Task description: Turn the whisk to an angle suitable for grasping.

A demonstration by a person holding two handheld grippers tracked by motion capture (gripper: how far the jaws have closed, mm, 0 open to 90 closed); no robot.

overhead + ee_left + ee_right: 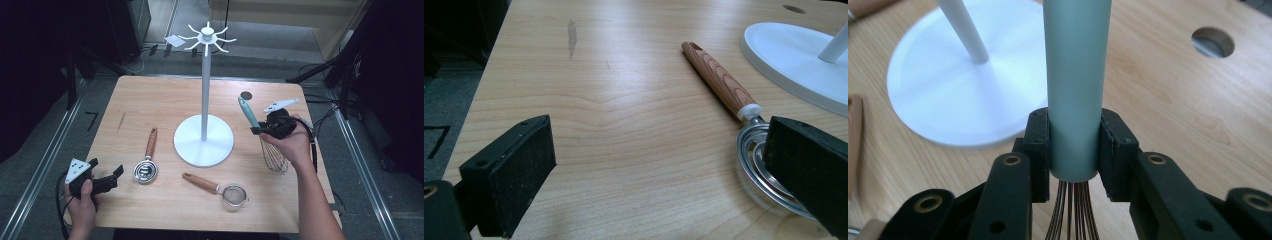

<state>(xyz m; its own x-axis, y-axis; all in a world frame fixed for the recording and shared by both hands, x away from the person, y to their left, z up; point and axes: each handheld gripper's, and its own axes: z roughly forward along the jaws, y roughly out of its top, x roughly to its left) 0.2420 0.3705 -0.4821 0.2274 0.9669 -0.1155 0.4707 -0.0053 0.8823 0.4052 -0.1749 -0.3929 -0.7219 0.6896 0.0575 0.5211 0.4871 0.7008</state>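
Right gripper view: whisk clamped by right gripper.
Left gripper is kept open above the table.

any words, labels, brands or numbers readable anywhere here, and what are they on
"7": the one sign, a dark mark shaped like that figure on the grey floor left of the table; it may be tape rather than writing.
None on the whisk, the white stand or the wood-handled tools.
The grey plate on the left gripper bears only dots, no writing.
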